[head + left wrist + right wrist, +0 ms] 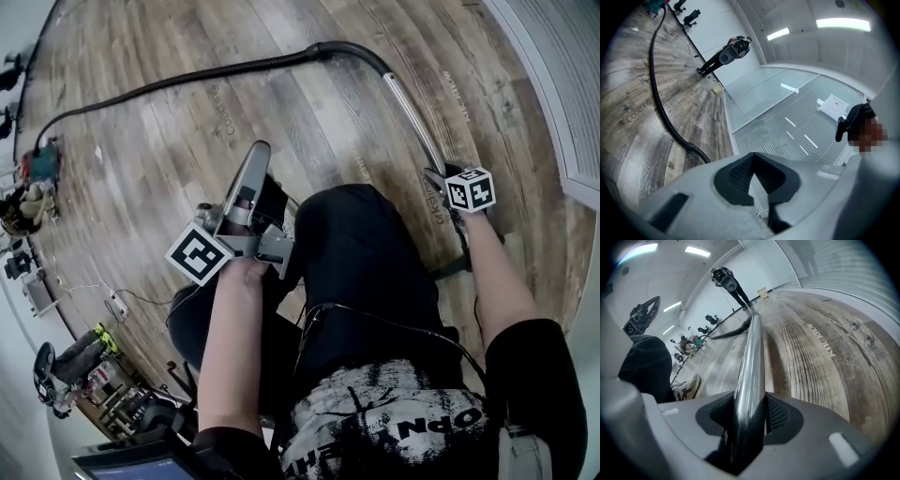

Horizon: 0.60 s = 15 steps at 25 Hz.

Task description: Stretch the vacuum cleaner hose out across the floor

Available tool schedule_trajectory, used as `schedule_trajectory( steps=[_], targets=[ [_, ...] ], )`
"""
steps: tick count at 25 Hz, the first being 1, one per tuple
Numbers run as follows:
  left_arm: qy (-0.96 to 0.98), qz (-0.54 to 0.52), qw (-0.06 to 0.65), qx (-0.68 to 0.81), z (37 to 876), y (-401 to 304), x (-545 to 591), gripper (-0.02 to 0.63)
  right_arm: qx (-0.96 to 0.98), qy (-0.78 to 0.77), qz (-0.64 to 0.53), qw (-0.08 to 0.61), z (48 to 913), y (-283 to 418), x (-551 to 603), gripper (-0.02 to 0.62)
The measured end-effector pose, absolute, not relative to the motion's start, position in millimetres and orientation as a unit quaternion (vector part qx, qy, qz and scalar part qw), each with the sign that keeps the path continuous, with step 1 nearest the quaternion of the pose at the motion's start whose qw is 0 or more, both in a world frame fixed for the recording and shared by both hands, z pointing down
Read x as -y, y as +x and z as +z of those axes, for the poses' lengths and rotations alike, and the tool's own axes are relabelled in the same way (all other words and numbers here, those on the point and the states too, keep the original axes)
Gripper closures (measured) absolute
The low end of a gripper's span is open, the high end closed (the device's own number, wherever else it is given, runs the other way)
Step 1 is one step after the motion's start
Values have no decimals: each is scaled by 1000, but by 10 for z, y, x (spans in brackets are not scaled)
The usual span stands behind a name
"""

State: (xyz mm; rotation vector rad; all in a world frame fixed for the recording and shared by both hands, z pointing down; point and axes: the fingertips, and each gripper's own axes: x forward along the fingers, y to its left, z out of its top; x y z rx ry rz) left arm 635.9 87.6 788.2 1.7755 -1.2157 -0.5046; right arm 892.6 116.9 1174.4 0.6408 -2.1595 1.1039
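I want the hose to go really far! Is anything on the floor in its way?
Nothing visible blocks it. The right gripper clamps the metal tube, and the hose lies on bare wood floor. Clutter sits only at the floor's edge.

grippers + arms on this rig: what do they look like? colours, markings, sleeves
The left gripper and the right gripper both have light grey moulded plastic bodies, with black ribbed pads set in a V-shaped recess. Each carries a white cube with black square markers. The forearms are bare; short black sleeves cover the upper arms.
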Motion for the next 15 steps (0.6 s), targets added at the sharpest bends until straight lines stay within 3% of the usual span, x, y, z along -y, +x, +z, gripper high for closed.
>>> schedule_trajectory(
  steps=[10, 12, 15],
  targets=[
    [716, -204, 443, 499, 7900, 6254, -922, 606, 809, 280, 424, 295, 11771, 9145, -1198, 385],
    [722, -183, 439, 503, 7930, 6241, -936, 606, 823, 286, 417, 258, 11594, 9175, -1173, 383],
    [746, -148, 419, 497, 7911, 6284, -922, 606, 852, 299, 402, 150, 11086, 9168, -1013, 404]
  ],
)
